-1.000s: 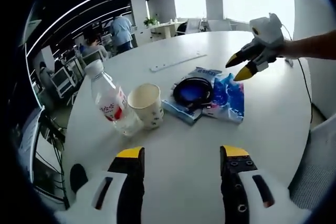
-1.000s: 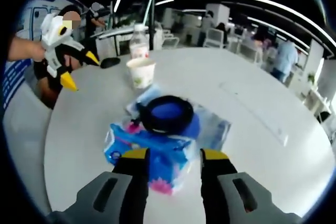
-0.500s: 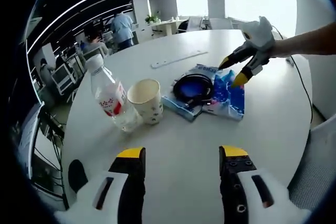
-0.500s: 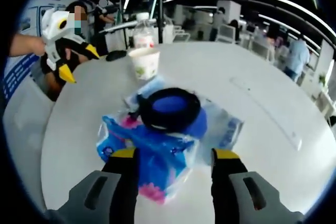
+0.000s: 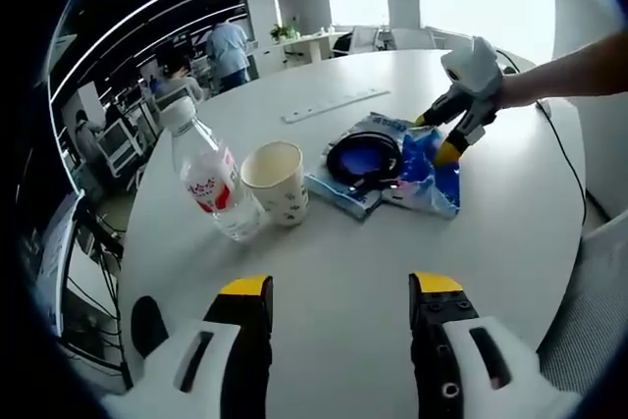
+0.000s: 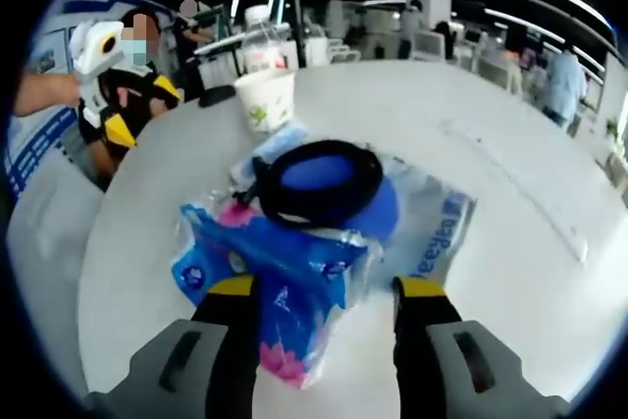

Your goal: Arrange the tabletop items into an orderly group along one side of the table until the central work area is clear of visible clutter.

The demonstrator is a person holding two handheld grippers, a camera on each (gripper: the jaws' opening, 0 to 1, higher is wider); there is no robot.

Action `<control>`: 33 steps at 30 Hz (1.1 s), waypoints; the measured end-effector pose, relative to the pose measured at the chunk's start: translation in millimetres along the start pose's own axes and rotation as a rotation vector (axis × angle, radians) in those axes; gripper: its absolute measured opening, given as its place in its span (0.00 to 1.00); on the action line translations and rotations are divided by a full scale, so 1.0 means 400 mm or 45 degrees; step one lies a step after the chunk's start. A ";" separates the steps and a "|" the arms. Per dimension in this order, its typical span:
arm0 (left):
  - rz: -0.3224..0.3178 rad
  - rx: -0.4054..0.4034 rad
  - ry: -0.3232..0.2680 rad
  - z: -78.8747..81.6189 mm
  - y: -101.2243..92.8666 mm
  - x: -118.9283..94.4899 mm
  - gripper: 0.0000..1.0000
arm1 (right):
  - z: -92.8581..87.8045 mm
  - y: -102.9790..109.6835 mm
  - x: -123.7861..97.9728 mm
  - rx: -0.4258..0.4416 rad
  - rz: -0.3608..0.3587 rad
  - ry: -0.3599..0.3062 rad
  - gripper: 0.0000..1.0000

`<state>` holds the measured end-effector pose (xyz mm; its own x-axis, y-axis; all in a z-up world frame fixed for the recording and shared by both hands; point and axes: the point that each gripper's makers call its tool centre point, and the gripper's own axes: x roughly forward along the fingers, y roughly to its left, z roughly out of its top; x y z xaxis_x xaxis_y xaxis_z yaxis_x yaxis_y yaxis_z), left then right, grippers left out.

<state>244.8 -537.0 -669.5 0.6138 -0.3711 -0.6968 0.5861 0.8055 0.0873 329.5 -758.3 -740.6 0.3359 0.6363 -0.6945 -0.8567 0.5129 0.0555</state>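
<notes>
Left gripper view: the left gripper (image 5: 339,291) hangs over the white table (image 5: 343,242), jaws spread and holding nothing. At 11 o'clock stand a water bottle (image 5: 208,180) and a paper cup (image 5: 278,181), touching. At 12 to 1 o'clock lie a black-rimmed blue disc (image 5: 363,157) and a blue tissue pack (image 5: 429,172), with the right gripper (image 5: 444,134) at the pack.

Right gripper view: the right gripper's (image 6: 324,287) jaws stand apart, straddling the tissue pack's (image 6: 270,282) near end; the disc (image 6: 324,183) lies at 12 o'clock, the cup (image 6: 265,98) beyond.

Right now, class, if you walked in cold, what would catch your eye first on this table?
The bright blue tissue pack lying between the open jaws of the right gripper, with a black cable coiled on a blue pouch just behind it. Farther back, a paper cup stands beside a water bottle. The left gripper hangs open over bare table.
</notes>
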 end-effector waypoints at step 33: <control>-0.119 0.012 -0.009 0.034 -0.099 0.107 0.52 | -0.061 0.008 -0.051 0.021 -0.038 0.035 0.40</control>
<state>255.0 -590.9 -692.9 0.5601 -0.4477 -0.6970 0.6459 0.7629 0.0290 310.3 -783.8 -743.6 0.3504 0.6046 -0.7153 -0.8396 0.5412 0.0462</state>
